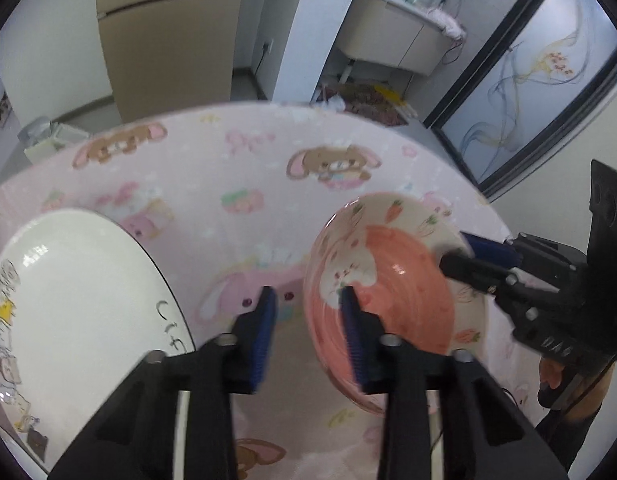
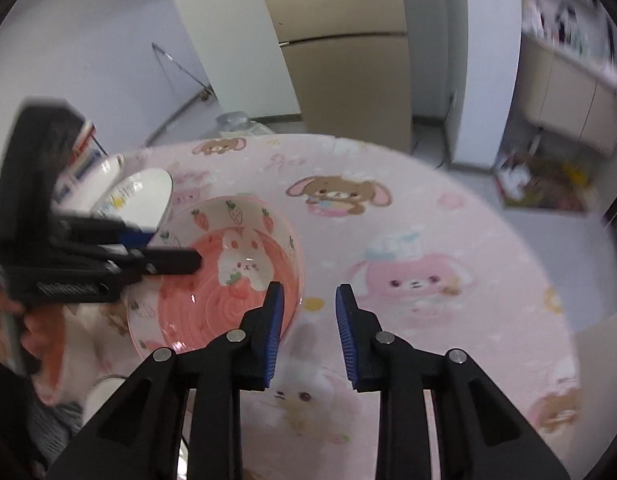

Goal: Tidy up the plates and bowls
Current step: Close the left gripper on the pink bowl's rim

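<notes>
A pink bowl (image 1: pixel 404 280) with a white bunny and strawberry pattern stands on the round table's pink bunny cloth (image 1: pixel 228 168). My left gripper (image 1: pixel 307 292) straddles the bowl's left rim, one finger inside and one outside, with a gap showing on both sides of the rim. My right gripper (image 2: pixel 309 286) straddles the opposite rim of the bowl (image 2: pixel 228 280) the same way, its pads apart from the wall. Each gripper shows in the other view: the right gripper (image 1: pixel 454 248) and the left gripper (image 2: pixel 176 248). A white plate (image 1: pixel 68 300) with cartoon drawings lies to the left.
The white plate (image 2: pixel 144 196) sits just behind the bowl near the table's far left edge, with another dish edge beyond it. A hand (image 1: pixel 552 372) grips the right tool. Beige cabinets (image 2: pixel 348 80), a glass door (image 1: pixel 528 92) and floor clutter (image 2: pixel 540 184) surround the table.
</notes>
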Demonstrator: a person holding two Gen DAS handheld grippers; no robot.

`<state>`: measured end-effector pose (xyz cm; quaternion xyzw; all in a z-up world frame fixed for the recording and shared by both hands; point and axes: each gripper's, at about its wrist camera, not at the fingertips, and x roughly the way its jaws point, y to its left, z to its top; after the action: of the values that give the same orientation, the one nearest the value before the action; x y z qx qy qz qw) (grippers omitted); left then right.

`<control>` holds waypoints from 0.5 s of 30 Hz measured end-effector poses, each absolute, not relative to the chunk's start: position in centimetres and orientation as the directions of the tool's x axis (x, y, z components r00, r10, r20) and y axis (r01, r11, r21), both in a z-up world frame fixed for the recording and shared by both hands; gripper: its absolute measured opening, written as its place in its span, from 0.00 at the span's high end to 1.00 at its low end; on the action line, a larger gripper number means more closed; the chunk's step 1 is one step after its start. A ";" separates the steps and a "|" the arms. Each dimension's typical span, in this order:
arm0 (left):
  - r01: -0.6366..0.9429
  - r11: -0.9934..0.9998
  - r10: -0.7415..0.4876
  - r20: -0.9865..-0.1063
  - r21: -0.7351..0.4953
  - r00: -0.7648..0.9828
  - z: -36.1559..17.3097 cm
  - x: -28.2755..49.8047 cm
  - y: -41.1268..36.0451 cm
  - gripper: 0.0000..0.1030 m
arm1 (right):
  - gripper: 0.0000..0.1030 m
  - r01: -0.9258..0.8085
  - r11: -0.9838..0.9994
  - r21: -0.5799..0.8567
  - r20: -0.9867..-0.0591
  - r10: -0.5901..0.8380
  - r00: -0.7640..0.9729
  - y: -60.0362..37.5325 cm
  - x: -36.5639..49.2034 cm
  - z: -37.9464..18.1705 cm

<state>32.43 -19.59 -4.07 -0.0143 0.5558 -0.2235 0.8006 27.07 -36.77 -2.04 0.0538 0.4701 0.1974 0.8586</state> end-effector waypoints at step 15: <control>0.327 0.921 -0.324 -0.886 -0.214 0.333 -4.0 32.3 -21.0 0.88 | 0.87 -0.282 0.929 0.238 -0.814 0.350 0.465 -33.5 28.4 -4.3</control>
<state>32.32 -21.00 -3.96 0.0012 0.5421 -0.1992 0.8163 28.41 -33.49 -4.31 0.0348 0.4832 0.1848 0.8551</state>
